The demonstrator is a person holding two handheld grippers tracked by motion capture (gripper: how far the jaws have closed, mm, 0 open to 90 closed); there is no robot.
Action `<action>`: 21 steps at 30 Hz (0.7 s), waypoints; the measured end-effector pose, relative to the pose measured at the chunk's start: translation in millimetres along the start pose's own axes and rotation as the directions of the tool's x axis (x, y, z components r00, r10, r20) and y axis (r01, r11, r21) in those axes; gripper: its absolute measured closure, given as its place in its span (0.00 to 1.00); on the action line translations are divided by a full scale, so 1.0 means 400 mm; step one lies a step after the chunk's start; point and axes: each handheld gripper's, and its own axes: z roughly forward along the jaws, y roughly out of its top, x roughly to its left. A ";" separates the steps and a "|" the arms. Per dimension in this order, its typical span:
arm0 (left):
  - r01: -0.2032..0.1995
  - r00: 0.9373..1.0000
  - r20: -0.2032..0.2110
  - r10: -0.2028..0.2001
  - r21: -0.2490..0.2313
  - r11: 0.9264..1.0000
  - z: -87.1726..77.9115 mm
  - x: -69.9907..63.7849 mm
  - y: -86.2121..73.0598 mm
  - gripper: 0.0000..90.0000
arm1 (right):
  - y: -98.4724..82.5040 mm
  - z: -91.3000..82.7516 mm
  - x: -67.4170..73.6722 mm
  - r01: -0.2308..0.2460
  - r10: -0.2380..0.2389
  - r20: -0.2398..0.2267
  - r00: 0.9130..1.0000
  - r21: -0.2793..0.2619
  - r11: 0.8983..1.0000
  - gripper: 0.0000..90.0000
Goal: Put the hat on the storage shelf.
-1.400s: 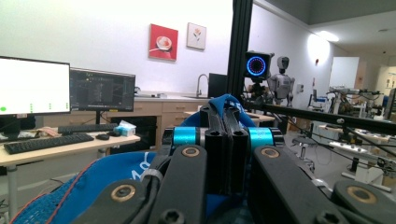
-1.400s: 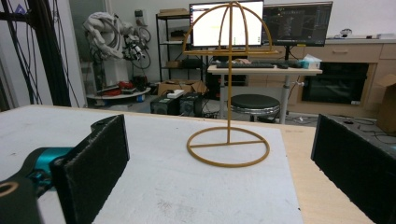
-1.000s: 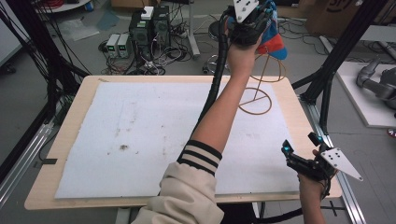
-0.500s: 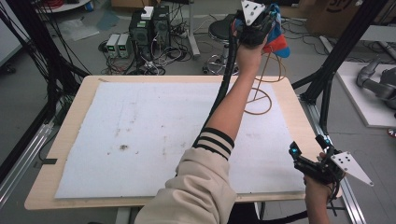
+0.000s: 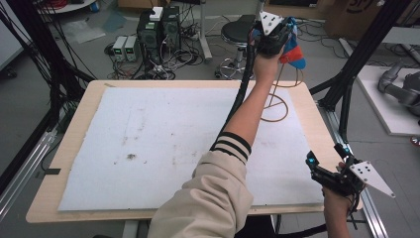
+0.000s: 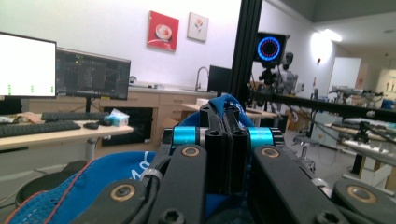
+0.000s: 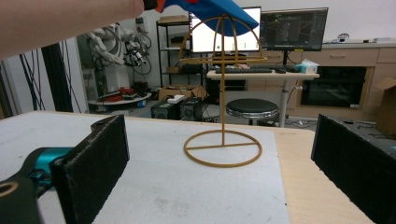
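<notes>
A blue cap with orange trim [image 5: 293, 55] hangs from my left gripper [image 5: 273, 35], held high over the table's far right corner by an arm that reaches across the table. In the left gripper view the jaws are shut on the cap's blue fabric [image 6: 107, 173]. Just below stands a thin wire hat stand [image 5: 275, 106] with a ring base and a domed top. In the right gripper view the cap [image 7: 219, 9] touches or nearly touches the stand's dome [image 7: 222, 56]. My right gripper [image 5: 327, 157] is low at the near right edge, open and holding nothing.
A white mat [image 5: 163, 144] covers most of the wooden table [image 5: 74, 129], with a few dark smudges. A black frame post [image 5: 346, 94] rises beside the right edge. A stool [image 5: 237, 34], computers and cables lie on the floor beyond.
My left gripper has carried the cap a little to the right and down toward the top of the stand. The right gripper has barely shifted.
</notes>
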 end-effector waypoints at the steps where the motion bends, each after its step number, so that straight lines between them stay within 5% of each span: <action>1: 0.000 1.000 -0.004 0.000 0.005 1.000 0.001 0.001 -0.006 0.99 | 0.000 0.000 0.000 0.002 -0.002 0.000 1.000 0.002 1.000 0.04; 10: 0.007 1.000 -0.012 -0.007 0.053 0.999 0.007 0.013 -0.054 0.98 | -0.003 0.003 0.001 0.018 -0.018 0.000 1.000 0.003 1.000 0.04; 21: -0.003 1.000 -0.004 0.003 0.054 0.999 0.003 0.012 -0.053 0.81 | -0.003 0.004 0.008 0.024 -0.024 -0.005 1.000 0.010 1.000 0.04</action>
